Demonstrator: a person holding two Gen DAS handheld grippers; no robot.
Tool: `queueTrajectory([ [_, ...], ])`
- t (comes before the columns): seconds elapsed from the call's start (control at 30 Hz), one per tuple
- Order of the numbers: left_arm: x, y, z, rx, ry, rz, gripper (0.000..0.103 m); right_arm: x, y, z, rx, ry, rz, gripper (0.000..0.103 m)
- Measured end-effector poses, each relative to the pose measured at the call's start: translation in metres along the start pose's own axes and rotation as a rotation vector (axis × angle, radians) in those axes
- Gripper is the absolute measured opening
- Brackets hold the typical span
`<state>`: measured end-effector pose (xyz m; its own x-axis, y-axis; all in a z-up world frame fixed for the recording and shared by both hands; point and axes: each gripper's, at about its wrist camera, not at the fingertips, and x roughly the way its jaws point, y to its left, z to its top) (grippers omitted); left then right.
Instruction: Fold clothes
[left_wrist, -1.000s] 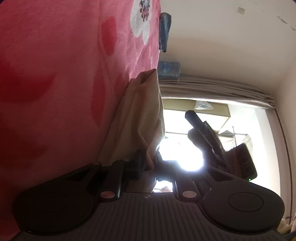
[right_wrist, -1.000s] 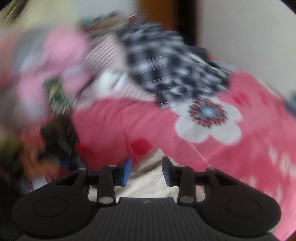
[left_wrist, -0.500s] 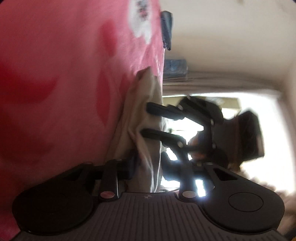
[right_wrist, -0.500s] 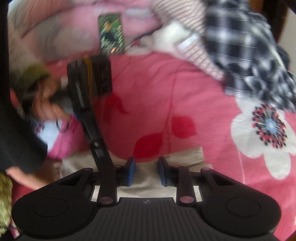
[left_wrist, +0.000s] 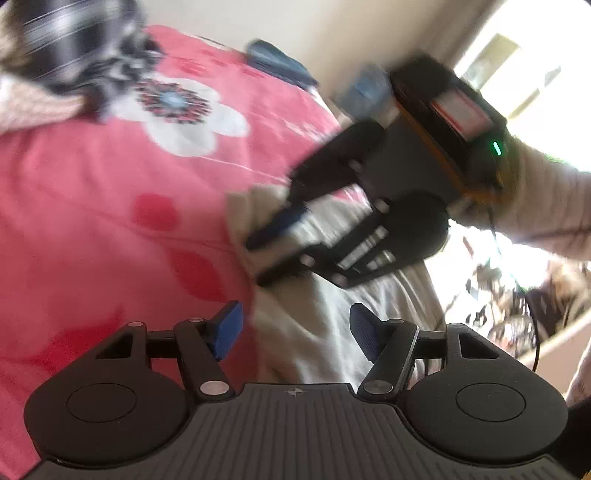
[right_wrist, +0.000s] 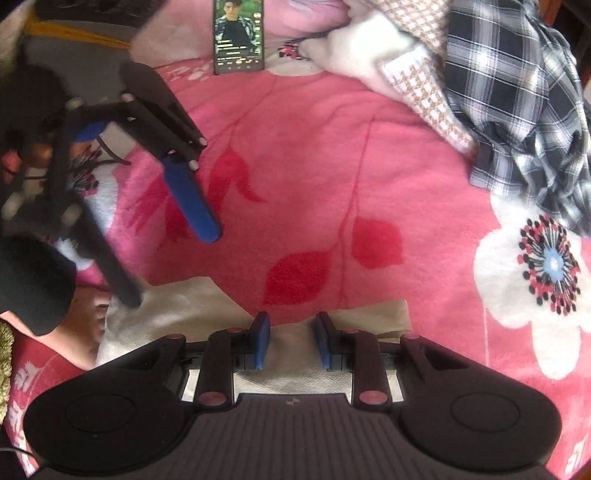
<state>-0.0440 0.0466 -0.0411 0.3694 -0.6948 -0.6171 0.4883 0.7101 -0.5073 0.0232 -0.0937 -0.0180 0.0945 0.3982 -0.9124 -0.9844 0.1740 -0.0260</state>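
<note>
A pink blanket (right_wrist: 314, 155) printed with red leaves and a large white flower (right_wrist: 546, 280) covers the bed. At its far edge a phone (right_wrist: 238, 35) lies face up with its screen lit. In the left wrist view a dark blue object (left_wrist: 280, 62), too blurred to identify, sits at the blanket's far side against a pale wall (left_wrist: 351, 33), beside a bright window (left_wrist: 524, 48).

The left gripper (left_wrist: 295, 332) let go of the beige cloth (left_wrist: 317, 332), jaws just opening.
</note>
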Motion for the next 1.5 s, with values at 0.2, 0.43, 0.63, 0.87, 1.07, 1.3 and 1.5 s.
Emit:
queueTrajectory([
  [0.2,0.026,-0.009,-0.002,-0.014,0.033,0.035,0.064,-0.002,0.003,-0.003,0.049,-0.009,-0.038,0.029],
  [0.43,0.042,-0.005,0.001,-0.074,0.067,0.067,0.045,-0.004,0.002,-0.007,0.1,-0.032,-0.055,0.029],
  [0.63,0.042,-0.007,0.002,-0.065,0.08,0.076,0.028,-0.016,-0.012,-0.015,0.258,-0.087,-0.037,0.03],
  [0.87,0.022,-0.017,0.007,-0.06,0.006,-0.018,0.007,-0.056,-0.03,-0.058,0.661,-0.276,-0.027,0.03],
  [1.07,0.033,0.027,-0.004,-0.332,0.005,-0.184,0.008,-0.069,-0.037,-0.096,0.894,-0.358,-0.006,0.031],
  [1.3,0.037,0.0,0.0,-0.147,0.05,-0.054,0.041,-0.069,-0.035,-0.116,1.003,-0.377,-0.006,0.031],
  [1.5,0.048,-0.022,0.001,0.029,0.072,0.074,0.015,-0.068,-0.025,-0.118,1.018,-0.389,-0.002,0.031],
])
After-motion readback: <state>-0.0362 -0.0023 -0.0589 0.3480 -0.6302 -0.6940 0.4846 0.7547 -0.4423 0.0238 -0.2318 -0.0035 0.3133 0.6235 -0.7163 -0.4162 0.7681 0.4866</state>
